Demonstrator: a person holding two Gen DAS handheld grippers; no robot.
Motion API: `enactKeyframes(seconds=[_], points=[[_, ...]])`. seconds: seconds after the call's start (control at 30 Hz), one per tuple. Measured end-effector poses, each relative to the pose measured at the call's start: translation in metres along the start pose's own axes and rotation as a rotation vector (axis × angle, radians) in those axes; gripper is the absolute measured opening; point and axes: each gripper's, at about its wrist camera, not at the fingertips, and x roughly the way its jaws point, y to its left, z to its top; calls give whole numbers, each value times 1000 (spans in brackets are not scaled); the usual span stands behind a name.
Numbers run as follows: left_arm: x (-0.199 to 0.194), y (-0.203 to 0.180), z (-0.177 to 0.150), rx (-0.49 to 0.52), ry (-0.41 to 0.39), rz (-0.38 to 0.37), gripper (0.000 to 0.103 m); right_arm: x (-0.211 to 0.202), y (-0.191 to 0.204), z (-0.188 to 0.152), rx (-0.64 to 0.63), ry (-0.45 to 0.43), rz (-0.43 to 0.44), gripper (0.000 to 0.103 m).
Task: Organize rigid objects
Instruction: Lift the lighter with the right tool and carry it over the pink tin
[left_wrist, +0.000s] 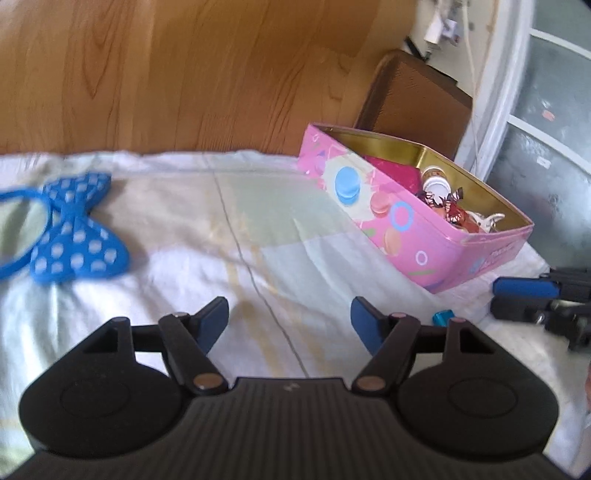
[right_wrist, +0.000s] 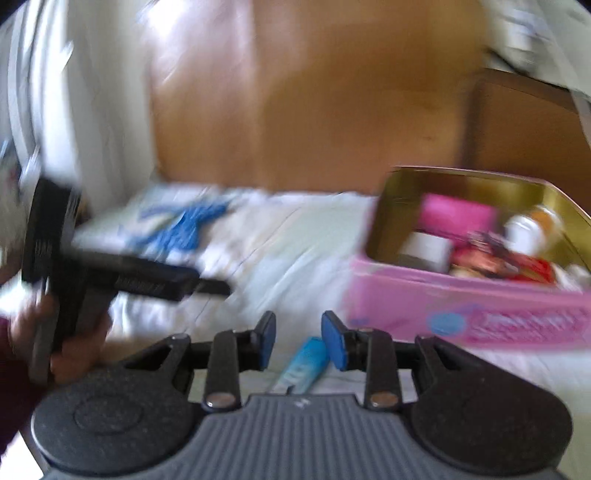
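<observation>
No lettering can be read anywhere. The pink tin (right_wrist: 469, 314) carries a printed band along its near side (too blurred to make out), standing at the bed's right edge.

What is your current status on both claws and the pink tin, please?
Left claw open, empty. Right claw open over small blue tube, not gripping. Pink tin open, partly filled. Blue polka-dot bow loose on sheet.

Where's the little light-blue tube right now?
The light-blue tube lies on the white bedsheet, low in the right wrist view between the right gripper fingers, untouched, just left of the pink tin.
</observation>
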Motion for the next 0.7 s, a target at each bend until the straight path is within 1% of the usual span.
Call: enactKeyframes(seconds=[0.07,0.13,0.17,0.27,0.3,0.37,0.43,0.5,0.53,0.6,0.63,0.67,0.7], points=[[-5,-8,-6,-6,18,-25,70,-7,-14,-7,32,9,-10,30],[-9,-21,-14,11,39,-42,69,-12,-21,-18,22,25,-14,31],[-12,-28,-17,12,46,-57,69,-13,-25,-22,16,37,-4,33],[-20,-37,-24,-46,63,-149,69,-11,-26,-30,5,59,27,37],[-21,-39,-26,-75,75,-173,69,-10,-27,-30,2,71,48,41],[-21,-44,-28,-122,92,-206,69,-10,-24,-33,6,75,68,43],[-20,-49,-28,-141,100,-214,69,-7,-20,-32,16,77,98,43],[-20,-50,-26,-154,97,-214,69,1,-12,-31,31,94,115,49],[-19,-49,-25,-163,98,-209,69,7,-7,-32,28,106,105,55],[-12,-49,-22,-179,119,-194,69,18,6,-39,-23,115,63,56],[-7,-51,-21,-184,141,-185,69,18,12,-42,-55,96,49,51],[-4,-54,-21,-183,153,-176,69,19,16,-44,-88,92,44,29],[-3,-58,-20,-171,149,-165,69,18,21,-45,-120,89,8,16]])
